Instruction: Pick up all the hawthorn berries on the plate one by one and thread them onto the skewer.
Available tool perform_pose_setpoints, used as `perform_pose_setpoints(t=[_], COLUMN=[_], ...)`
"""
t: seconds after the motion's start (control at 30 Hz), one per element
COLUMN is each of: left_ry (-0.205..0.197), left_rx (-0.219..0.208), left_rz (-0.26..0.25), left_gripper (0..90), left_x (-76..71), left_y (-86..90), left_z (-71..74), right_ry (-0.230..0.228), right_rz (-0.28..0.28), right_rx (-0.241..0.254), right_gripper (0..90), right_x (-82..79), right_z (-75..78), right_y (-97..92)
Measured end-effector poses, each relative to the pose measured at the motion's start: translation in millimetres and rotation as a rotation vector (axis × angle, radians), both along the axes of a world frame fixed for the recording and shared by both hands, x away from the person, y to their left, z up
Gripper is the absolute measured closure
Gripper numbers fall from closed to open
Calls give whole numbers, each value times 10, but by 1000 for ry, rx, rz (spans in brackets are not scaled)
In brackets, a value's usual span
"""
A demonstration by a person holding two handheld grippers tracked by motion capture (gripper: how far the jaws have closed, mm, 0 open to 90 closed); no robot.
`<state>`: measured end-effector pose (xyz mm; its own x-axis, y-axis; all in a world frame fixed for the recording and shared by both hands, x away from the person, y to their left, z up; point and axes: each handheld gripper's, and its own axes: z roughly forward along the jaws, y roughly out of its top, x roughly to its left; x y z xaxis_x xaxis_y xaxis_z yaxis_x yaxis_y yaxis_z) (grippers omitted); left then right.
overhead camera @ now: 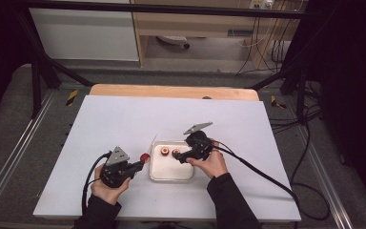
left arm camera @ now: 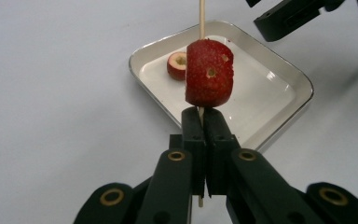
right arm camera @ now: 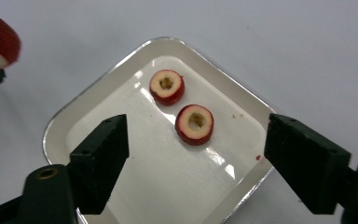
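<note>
My left gripper (left arm camera: 204, 116) is shut on a thin wooden skewer (left arm camera: 201, 18), just below a red fruit piece (left arm camera: 209, 72) threaded on it. In the high view that gripper (overhead camera: 139, 165) sits left of the white tray (overhead camera: 171, 172), with the skewered piece (overhead camera: 145, 157) at its tip. Two cored red fruit slices (right arm camera: 167, 86) (right arm camera: 195, 123) lie in the tray (right arm camera: 168, 182). Above them hovers my right gripper (right arm camera: 198, 126), jaws open wide and nothing between them. From above, the right gripper (overhead camera: 181, 157) is over the tray's right side.
The tray stands on a white sheet (overhead camera: 124, 124) over a wooden table (overhead camera: 171, 90). Black cables (overhead camera: 262, 171) trail from both grippers toward the near edge. A black frame and floor cables surround the table.
</note>
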<state>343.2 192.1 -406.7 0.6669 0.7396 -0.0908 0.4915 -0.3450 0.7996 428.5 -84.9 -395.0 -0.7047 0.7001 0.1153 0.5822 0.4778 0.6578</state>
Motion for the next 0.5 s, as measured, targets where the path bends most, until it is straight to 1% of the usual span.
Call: perform_pose_setpoints(t=[0.03, 0.07, 0.1, 0.13, 0.17, 0.2, 0.23, 0.27, 0.3, 0.33, 0.37, 0.43, 0.5], left_ry=[0, 0, 2, 2, 4, 4, 5, 5, 6, 6, 5, 6, 4], left_rx=[1, 1, -2, -2, 3, 3, 5, 5, 5, 5, 6, 4, 4], left_rz=[3, 3, 3, 3, 0, 0, -2, -3, -4, -4, -3, -2, -2], left_gripper=[885, 885, 885, 885, 884, 885, 885, 885, 884, 885, 885, 884, 885], left_x=[3, 3, 6, 6, 5, 5, 3, 3, 5, 5, 6, 7, 4], left_y=[8, 8, 9, 9, 1, 1, -4, -6, -5, -5, -2, 1, 3], left_z=[-2, -2, -8, -8, -10, -10, -12, -13, -13, -13, -12, -10, -6], right_ry=[43, 43, 85, 104, 119, 119, 150, 150, 177, 177, 218, 222, 238], right_rz=[-21, -21, -26, -41, -36, -36, -57, -57, -78, -78, -95, -99, -106], right_rx=[-36, -36, -56, -61, -71, -71, -87, -87, -91, -91, -75, -74, -94], right_gripper=[268, 268, 299, 299, 307, 307, 340, 340, 375, 375, 400, 412, 451], right_x=[78, 78, 138, 157, 186, 186, 248, 248, 291, 291, 336, 347, 381], right_z=[-7, -7, -12, -15, -20, -20, -32, -32, -43, -43, -63, -71, -120], right_y=[53, 53, 97, 117, 135, 135, 173, 173, 198, 198, 231, 247, 316])
